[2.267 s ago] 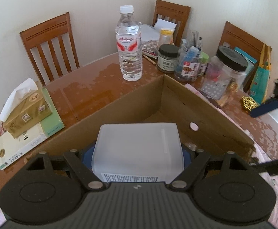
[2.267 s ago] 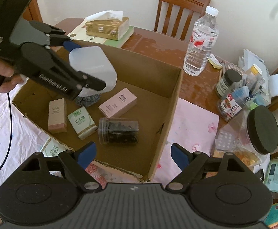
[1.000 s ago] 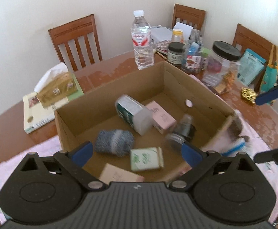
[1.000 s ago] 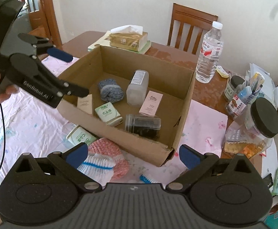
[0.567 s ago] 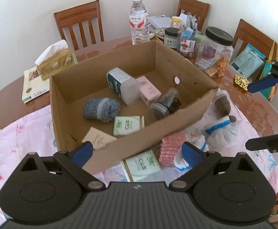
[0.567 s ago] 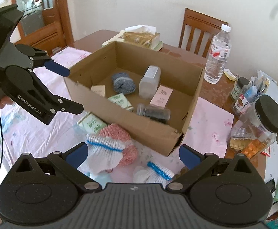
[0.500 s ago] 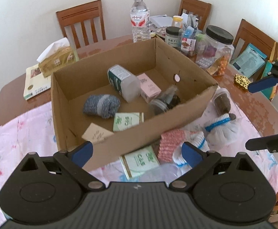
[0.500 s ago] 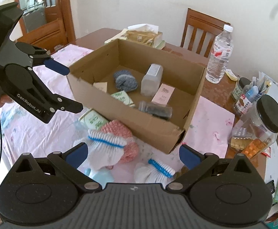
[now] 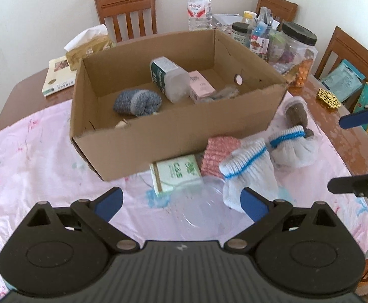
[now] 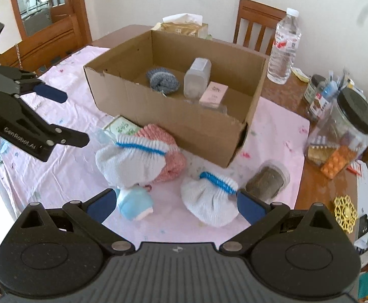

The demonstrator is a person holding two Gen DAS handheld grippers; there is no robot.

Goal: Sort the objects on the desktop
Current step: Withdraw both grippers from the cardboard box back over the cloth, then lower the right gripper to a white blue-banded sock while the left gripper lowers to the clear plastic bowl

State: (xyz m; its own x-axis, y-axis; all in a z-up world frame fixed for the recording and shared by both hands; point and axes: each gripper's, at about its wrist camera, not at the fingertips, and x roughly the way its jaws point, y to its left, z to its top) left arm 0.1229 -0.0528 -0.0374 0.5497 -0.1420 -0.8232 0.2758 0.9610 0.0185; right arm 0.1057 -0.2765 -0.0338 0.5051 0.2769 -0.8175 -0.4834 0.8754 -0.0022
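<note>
- Both grippers are empty: the left gripper [image 9: 182, 200] has its fingers spread above a clear plastic container [image 9: 204, 212], and the right gripper [image 10: 175, 208] has its fingers spread over a white sock bundle [image 10: 209, 202].
- The sock bundles look soft and light; pinching the bulk should hold better than pinching the blue-banded cuff.
- The clear container looks thin and slippery (its outline is hard to trace).
- Beside them on the counter [image 9: 32, 164] lie a green box [image 9: 176, 174] and a pink knit [image 10: 170, 149], just in front of the cardboard box [image 9: 178, 131].
- The near wall of the box hides part of its contents.
</note>
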